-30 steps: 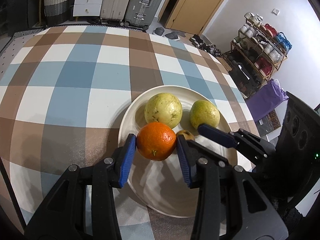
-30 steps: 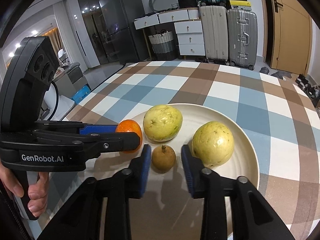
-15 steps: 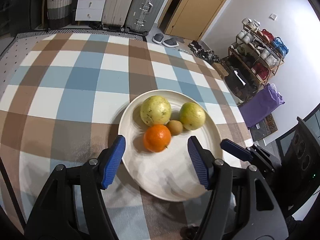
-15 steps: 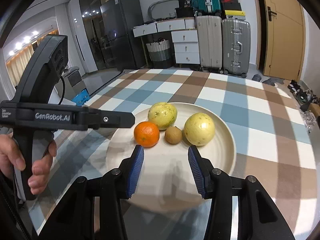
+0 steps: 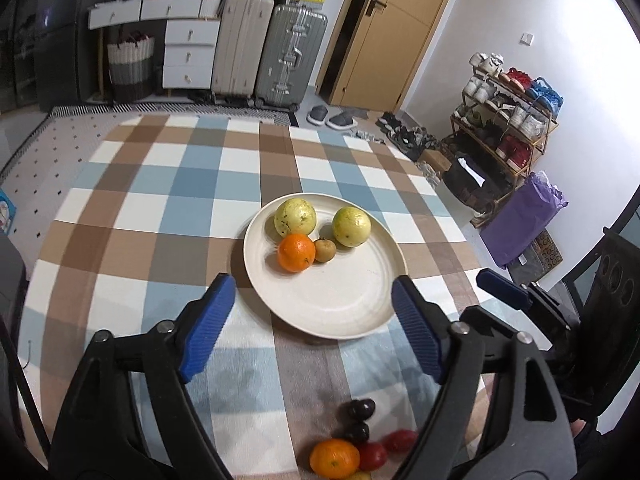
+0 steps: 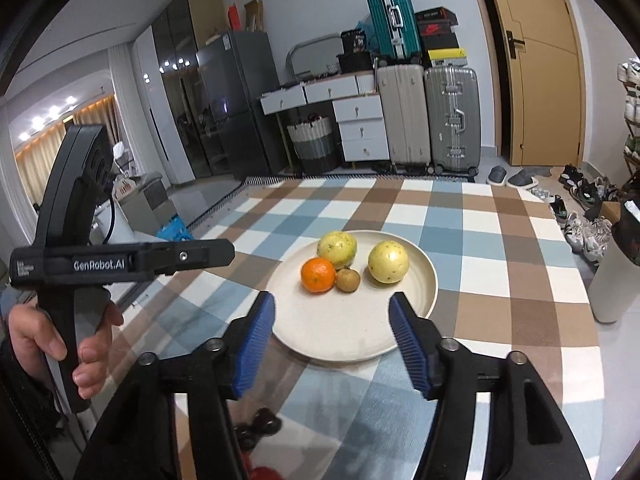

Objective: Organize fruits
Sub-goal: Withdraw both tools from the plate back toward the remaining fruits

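Both grippers have backed up and away from the plate [image 5: 372, 312]: the left gripper [image 5: 312, 320] has released the orange [image 5: 296, 252] and the right gripper [image 6: 332, 340] the small brown fruit [image 6: 347, 279], and both sets of jaws are opening with nothing between them. These two now sit touching on the plate's far half, in front of the two yellow-green fruits [image 5: 295, 216], so four fruits are placed. The next targets are probably the loose fruits [image 5: 352, 444] on the checked cloth [image 5: 160, 208] near the operator, partly hidden and blurred; one is a second orange [image 5: 334, 458].
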Tool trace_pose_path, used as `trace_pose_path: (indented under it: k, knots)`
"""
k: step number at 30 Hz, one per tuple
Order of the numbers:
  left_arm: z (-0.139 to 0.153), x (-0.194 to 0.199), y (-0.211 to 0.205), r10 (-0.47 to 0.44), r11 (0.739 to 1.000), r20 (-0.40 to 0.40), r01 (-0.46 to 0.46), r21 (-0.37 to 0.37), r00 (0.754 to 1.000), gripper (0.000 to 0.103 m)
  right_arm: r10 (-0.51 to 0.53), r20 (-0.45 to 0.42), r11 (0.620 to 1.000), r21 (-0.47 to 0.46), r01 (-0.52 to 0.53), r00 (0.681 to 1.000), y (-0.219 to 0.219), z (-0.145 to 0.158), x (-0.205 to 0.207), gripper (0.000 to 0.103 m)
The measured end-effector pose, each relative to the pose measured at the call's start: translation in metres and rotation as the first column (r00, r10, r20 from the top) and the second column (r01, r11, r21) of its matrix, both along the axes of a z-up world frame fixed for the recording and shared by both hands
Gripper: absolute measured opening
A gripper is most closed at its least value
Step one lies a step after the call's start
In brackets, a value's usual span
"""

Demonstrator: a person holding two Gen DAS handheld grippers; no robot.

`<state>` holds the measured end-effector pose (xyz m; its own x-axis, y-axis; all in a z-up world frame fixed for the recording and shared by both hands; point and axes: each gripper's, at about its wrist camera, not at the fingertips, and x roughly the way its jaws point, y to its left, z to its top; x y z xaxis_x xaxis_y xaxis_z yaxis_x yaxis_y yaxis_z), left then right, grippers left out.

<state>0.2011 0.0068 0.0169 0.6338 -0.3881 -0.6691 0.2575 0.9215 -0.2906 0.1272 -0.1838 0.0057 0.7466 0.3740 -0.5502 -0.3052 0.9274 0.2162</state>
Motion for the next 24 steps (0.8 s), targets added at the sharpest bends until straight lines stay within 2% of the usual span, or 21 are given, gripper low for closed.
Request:
trace_pose_path:
  k: [6, 8, 10, 12, 24]
  knots:
    - [0.018, -0.042, 0.003, 0.021, 1.000, 0.057, -0.022, 0.014, 0.998, 0.084, -0.018, 0.049, 0.999, 0.034, 0.016, 0.999, -0.001, 0.017, -0.031, 0.085]
    - [0.021, -0.056, 0.006, 0.033, 0.999, 0.070, -0.034, 0.019, 0.997, 0.086, -0.020, 0.064, 0.999, 0.048, 0.017, 0.998, -0.001, 0.022, -0.041, 0.086]
    - [0.023, -0.069, 0.008, 0.051, 0.998, 0.085, -0.054, 0.033, 0.995, 0.090, -0.020, 0.071, 0.998, 0.054, 0.017, 0.997, -0.001, 0.024, -0.049, 0.088]
    - [0.024, -0.081, 0.011, 0.074, 0.996, 0.100, -0.079, 0.042, 0.992, 0.101, -0.023, 0.075, 0.998, 0.058, 0.019, 0.997, 0.000, 0.026, -0.056, 0.091]
    - [0.013, -0.132, 0.031, 0.152, 0.987, 0.114, -0.156, 0.025, 0.982, 0.102, -0.023, 0.111, 0.999, 0.050, 0.018, 0.994, 0.003, 0.028, -0.096, 0.102]
